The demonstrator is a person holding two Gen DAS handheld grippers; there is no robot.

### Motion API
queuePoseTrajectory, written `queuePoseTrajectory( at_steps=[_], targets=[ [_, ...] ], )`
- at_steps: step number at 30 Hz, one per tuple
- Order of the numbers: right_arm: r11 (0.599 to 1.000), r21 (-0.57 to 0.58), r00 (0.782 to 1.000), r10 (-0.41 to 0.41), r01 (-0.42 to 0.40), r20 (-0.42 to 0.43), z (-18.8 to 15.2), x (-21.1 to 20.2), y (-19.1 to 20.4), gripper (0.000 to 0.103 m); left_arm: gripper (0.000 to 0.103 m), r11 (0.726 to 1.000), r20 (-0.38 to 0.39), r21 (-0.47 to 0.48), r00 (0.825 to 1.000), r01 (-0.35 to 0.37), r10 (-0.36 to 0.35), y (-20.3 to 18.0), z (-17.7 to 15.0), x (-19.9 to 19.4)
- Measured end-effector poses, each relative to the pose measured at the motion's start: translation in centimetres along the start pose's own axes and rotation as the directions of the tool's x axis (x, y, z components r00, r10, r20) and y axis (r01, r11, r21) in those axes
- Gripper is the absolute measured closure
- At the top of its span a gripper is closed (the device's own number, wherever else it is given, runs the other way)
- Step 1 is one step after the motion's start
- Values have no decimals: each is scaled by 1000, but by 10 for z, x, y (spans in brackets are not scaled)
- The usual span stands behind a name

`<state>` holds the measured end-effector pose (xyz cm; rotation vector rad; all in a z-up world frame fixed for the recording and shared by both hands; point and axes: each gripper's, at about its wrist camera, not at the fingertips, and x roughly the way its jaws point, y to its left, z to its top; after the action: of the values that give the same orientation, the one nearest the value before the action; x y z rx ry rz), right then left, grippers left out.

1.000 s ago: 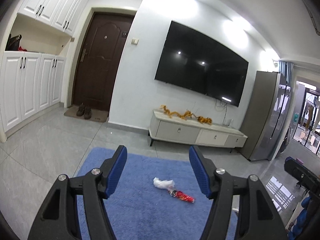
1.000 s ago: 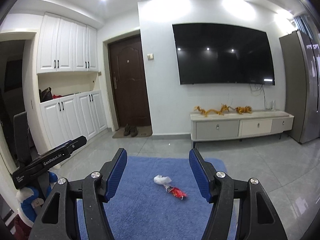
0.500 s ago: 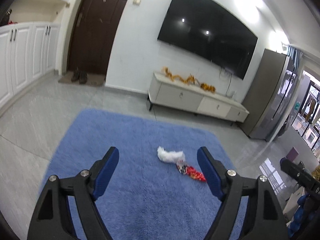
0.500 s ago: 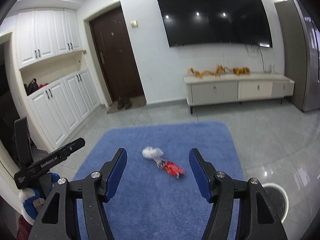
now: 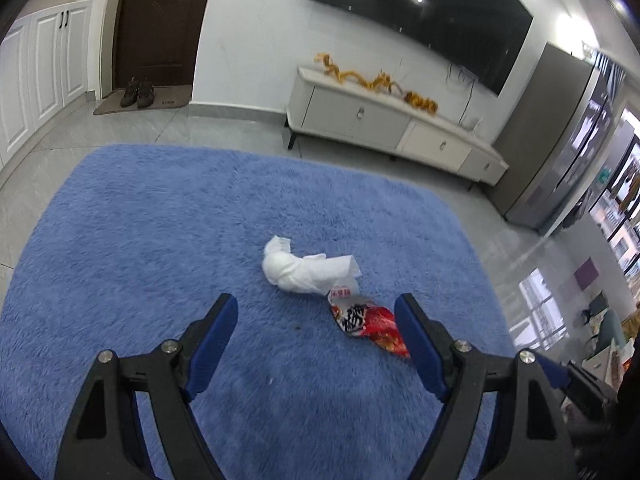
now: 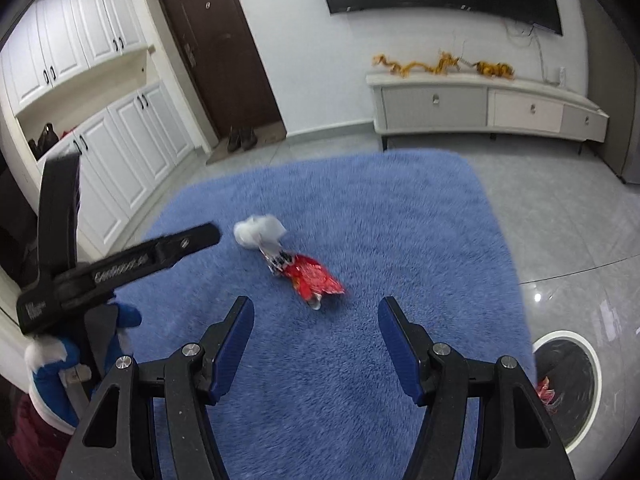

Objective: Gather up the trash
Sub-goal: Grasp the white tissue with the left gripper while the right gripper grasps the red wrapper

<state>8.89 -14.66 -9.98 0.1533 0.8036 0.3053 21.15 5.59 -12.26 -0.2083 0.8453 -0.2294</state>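
Observation:
A crumpled white tissue (image 5: pixel 304 268) and a red snack wrapper (image 5: pixel 370 328) lie together on the blue rug (image 5: pixel 140 240). My left gripper (image 5: pixel 316 320) is open and empty, hovering above the rug just short of them. My right gripper (image 6: pixel 316 322) is open and empty, with the wrapper (image 6: pixel 314 276) and tissue (image 6: pixel 256 232) just ahead of it. The left gripper's body (image 6: pixel 116 264) shows at the left of the right wrist view. A white-rimmed trash bin (image 6: pixel 568 376) with a dark liner stands on the floor at the rug's right edge.
A white TV cabinet (image 5: pixel 392 128) stands against the far wall under a wall TV (image 5: pixel 420 12). White cupboards (image 6: pixel 132 136) line the left wall beside a dark door (image 6: pixel 216 48) with shoes (image 5: pixel 138 92) on a mat. A grey fridge (image 5: pixel 560 136) stands at right.
Both grippers have tilted down and moved closer to the trash on the rug. The trash bin has come into the right wrist view. Both grippers stay open.

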Motion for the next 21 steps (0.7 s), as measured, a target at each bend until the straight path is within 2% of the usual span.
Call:
queuePoseTrajectory(
  at_steps=[10, 16, 21],
  targets=[
    [999, 4, 994, 55, -55, -95, 1, 54, -11, 41, 23, 993, -78, 25, 990, -120, 121, -18, 23, 70],
    [998, -10, 991, 64, -66, -113, 5, 74, -9, 41, 23, 989, -87, 7, 985, -149, 149, -7, 28, 87],
    [997, -45, 991, 55, -61, -123, 4, 88, -2, 42, 24, 989, -88, 4, 985, -147, 147, 5, 20, 93]
  ],
)
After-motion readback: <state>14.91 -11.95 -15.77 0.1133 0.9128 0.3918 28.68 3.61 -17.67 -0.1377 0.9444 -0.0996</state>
